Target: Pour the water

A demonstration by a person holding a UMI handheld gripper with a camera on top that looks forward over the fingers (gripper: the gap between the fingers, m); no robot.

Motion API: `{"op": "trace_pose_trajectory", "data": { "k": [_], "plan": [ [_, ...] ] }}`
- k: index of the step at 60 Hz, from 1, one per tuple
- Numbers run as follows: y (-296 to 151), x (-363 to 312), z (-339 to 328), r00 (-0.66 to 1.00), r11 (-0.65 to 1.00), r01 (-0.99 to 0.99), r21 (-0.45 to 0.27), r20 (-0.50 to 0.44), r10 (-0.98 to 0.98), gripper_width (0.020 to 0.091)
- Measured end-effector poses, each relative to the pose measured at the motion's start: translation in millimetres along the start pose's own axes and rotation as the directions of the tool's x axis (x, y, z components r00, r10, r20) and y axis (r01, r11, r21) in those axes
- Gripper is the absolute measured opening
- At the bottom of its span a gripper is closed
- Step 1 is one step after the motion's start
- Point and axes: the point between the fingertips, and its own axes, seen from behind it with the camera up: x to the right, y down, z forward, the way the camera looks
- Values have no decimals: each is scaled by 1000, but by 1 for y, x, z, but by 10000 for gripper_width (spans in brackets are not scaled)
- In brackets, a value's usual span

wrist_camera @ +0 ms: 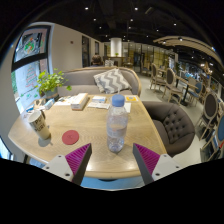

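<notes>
Gripper view: level claw (112,158) gapes below bottle (118,123).

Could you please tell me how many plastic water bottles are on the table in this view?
1. The water bottle stands upright on the table, just ahead of the open claw. None other shows.

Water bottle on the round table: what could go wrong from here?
The water bottle stands upright just ahead of the open fingers, not yet between them, so an off-centre approach could tip it. Its cap seems on, so pouring may fail. The cup stands far to the side, inviting spills on the table.
</notes>
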Motion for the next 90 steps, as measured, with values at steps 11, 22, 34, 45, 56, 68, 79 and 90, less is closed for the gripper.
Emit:
{"op": "trace_pose_trajectory", "data": {
  "k": [11, 22, 34, 45, 56, 68, 79, 90],
  "plan": [
    [-23, 19, 67, 1000, 997, -25, 67, 18, 23, 847],
    [-31, 15, 114, 1000, 995, -13, 99, 20, 11, 803],
    [-37, 13, 122, 1000, 990, -11, 142, 22, 8, 500],
    [-37, 11, 119, 1000, 989, -15, 148, 11, 14, 393],
    [-50, 7, 115, 999, 987, 16, 160, -39, -10, 339],
    [-94, -6, 99, 980, 973, 155, 171, -151, -129, 339],
    [-178, -58, 68, 839, 839, 514, 176, -308, -449, 338],
    [-228, -136, 51, 500, 526, 848, 72, -439, -746, 337]
  ]
}}
